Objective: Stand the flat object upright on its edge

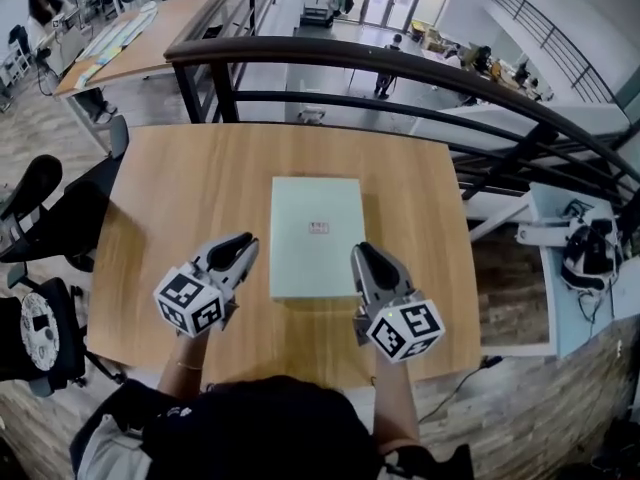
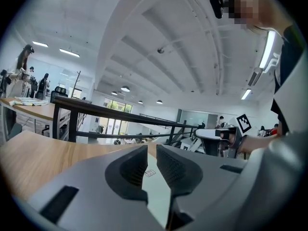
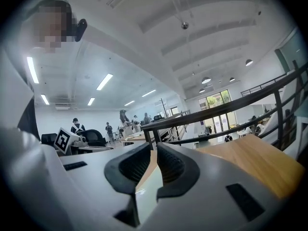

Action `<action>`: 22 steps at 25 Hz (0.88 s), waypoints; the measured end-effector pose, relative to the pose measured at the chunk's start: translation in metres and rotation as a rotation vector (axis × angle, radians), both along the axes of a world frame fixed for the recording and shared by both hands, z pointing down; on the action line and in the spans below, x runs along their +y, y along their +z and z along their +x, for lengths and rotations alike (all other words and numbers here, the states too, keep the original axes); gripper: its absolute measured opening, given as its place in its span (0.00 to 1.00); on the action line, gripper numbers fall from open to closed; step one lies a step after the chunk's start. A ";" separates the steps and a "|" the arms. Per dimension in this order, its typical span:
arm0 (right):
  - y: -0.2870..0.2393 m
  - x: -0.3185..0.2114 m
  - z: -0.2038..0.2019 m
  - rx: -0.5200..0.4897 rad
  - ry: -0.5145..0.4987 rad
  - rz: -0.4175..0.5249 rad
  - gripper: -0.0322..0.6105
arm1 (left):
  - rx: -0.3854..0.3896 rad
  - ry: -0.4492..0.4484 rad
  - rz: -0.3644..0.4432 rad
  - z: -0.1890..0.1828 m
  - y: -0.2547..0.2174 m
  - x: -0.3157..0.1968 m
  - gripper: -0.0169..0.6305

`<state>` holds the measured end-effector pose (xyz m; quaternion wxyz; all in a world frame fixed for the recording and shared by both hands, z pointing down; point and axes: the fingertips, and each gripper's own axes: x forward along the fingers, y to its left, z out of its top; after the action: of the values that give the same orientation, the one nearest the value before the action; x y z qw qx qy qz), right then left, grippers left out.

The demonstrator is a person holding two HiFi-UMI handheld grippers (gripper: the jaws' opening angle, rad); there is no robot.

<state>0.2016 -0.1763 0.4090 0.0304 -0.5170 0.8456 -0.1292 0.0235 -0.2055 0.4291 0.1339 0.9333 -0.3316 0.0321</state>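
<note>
Head view with both gripper views. A flat object (image 1: pixel 317 236), a pale, shallow rectangular box with a small red label on its upper face, lies flat at the middle of the wooden table (image 1: pixel 180 198), its long sides running away from the person. The box is closed, and whether anything is inside it cannot be told. The left gripper (image 1: pixel 240 244) is held low over the table just beside the near part of the object's left long edge, tips angled toward it. Its marker cube (image 1: pixel 190 301) sits nearer the person. The right gripper (image 1: pixel 365 256) mirrors it at the near right corner, its tips overlapping the object's right edge in the head view. Its marker cube (image 1: pixel 405 330) is behind it. Contact between either gripper and the object cannot be judged. In the left gripper view the jaws of the left gripper (image 2: pixel 152 150) are pressed together and pinch nothing. The flat object (image 2: pixel 156 196) shows as a pale strip beyond them, lying on the table (image 2: pixel 38 153). In the right gripper view the right gripper (image 3: pixel 155 150) likewise has its jaws closed on nothing, with the flat object (image 3: pixel 149 192) and the table (image 3: pixel 250 158) past them. A dark railing (image 1: pixel 400 63) runs behind the table's far edge. Black office chairs (image 1: pixel 40 218) stand to the left.
</note>
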 end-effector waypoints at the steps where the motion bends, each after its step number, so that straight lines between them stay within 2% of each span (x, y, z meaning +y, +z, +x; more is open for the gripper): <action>1: 0.003 -0.007 0.005 0.000 -0.003 -0.006 0.10 | -0.004 -0.005 -0.001 0.005 0.001 -0.006 0.10; 10: 0.029 -0.054 0.026 0.046 -0.047 -0.053 0.10 | -0.051 -0.035 -0.056 0.028 0.028 -0.046 0.11; 13: 0.039 -0.068 0.037 0.050 -0.028 -0.088 0.10 | -0.061 -0.046 -0.075 0.035 0.040 -0.058 0.17; 17: 0.058 -0.080 0.048 0.072 -0.040 -0.142 0.10 | -0.068 -0.044 -0.108 0.043 0.053 -0.071 0.20; 19: 0.064 -0.088 0.053 0.092 -0.024 -0.156 0.10 | -0.072 -0.050 -0.115 0.045 0.059 -0.078 0.26; 20: 0.068 -0.093 0.054 0.094 -0.020 -0.163 0.12 | -0.074 -0.054 -0.116 0.045 0.062 -0.081 0.29; 22: 0.077 -0.100 0.054 0.088 -0.022 -0.188 0.26 | -0.081 -0.062 -0.126 0.044 0.069 -0.086 0.33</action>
<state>0.2560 -0.2766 0.4861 -0.0568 -0.5133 0.8360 -0.1854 0.0676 -0.2919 0.4979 0.1796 0.9103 -0.3628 0.0867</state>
